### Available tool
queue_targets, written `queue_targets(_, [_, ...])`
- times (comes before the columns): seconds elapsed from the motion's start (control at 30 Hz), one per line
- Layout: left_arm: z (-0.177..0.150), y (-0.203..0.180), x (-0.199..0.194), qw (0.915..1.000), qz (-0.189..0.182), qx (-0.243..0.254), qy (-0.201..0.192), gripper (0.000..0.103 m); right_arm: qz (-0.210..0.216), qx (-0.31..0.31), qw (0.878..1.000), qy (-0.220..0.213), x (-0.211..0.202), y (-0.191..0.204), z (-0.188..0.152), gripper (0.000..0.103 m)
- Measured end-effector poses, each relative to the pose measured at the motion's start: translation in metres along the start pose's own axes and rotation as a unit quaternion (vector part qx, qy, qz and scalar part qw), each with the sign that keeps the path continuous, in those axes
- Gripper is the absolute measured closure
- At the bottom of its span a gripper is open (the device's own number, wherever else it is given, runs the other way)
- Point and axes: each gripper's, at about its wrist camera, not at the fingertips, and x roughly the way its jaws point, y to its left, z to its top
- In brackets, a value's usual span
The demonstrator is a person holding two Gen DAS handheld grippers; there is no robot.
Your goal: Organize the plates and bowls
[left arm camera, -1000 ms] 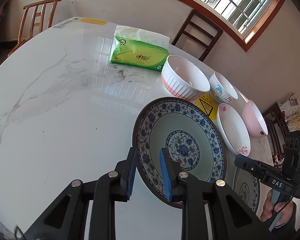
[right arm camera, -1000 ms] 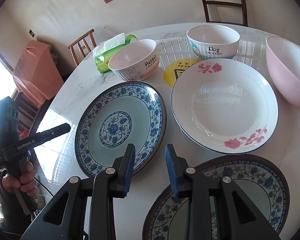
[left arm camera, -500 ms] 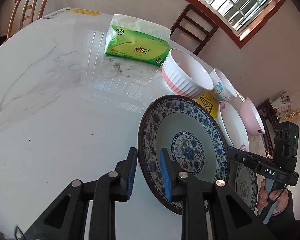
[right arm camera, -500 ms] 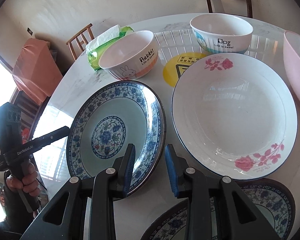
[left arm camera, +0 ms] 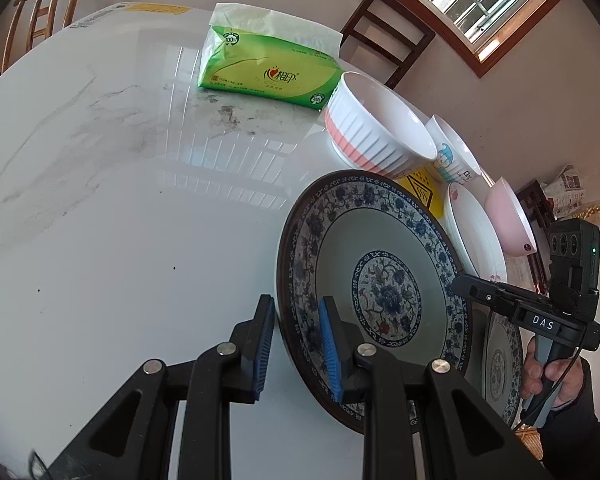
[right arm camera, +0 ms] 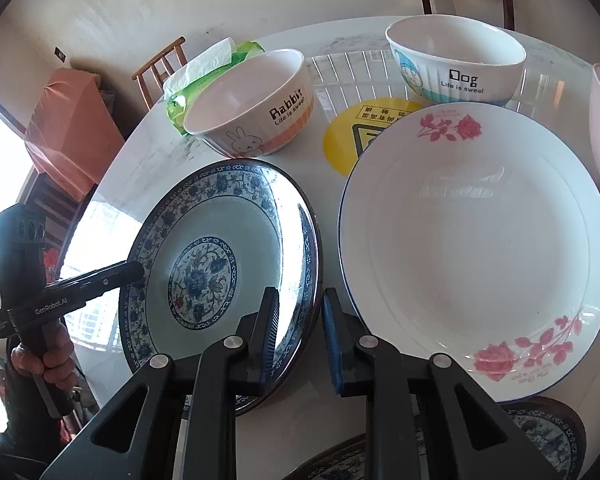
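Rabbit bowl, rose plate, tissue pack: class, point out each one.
Rabbit bowl (right arm camera: 256,120), right wrist view, outer wall.
Rose plate (right arm camera: 476,248), right wrist view, inner well.
Tissue pack (left arm camera: 268,72), left wrist view, green front face.

My left gripper (left arm camera: 296,344) straddles the blue floral plate (left arm camera: 374,292) rim, jaws apart. Beyond: ribbed bowl (left arm camera: 376,128), tissue pack (left arm camera: 260,68).

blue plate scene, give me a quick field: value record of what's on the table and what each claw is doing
surface: white marble table
plate in work: blue floral plate
left claw: open, fingers straddling that plate's rim
right claw: open, straddling the opposite rim
other plates: white rose plate; second blue plate, near edge
bowls: Rabbit bowl, Dog bowl, pink bowl
extras: green tissue pack, yellow sticker
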Motion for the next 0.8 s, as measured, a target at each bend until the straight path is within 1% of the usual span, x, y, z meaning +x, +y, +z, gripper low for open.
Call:
queue_targets(0.07, [0.001,-0.002,0.002,1.0,0.003,0.006,0.004,0.08,0.0,0.0,1.0,0.001,0.001,-0.001,0.002,0.083])
queue_targets(0.2, [0.001,-0.009,0.003,0.9993,0.026,0.028,0.004,0.082,-0.008,-0.009,1.0,0.002,0.003,0.001,0.002,0.083])
queue_targets(0.27, [0.001,-0.008,0.002,0.9993,0.028,0.024,0.006,0.082,-0.019,-0.019,1.0,0.002,0.002,0.004,0.001,0.085])
queue_targets(0.37, [-0.001,-0.005,-0.002,0.9992,0.031,0.023,0.005,0.082,-0.019,-0.017,1.0,-0.003,0.0,0.008,-0.003,0.086])
queue_targets(0.47, [-0.003,-0.004,-0.011,0.9993,0.032,0.021,0.002,0.082,-0.02,-0.024,0.999,-0.01,-0.006,0.015,-0.005,0.087])
queue_targets(0.6, [-0.009,-0.005,-0.025,0.9988,0.044,0.023,-0.001,0.082,-0.017,-0.026,0.999,-0.015,-0.013,0.027,-0.009,0.087])
queue_targets(0.8, [-0.027,0.001,-0.05,0.998,0.059,0.022,-0.006,0.082,-0.008,-0.034,0.999,-0.014,-0.018,0.05,-0.02,0.087])
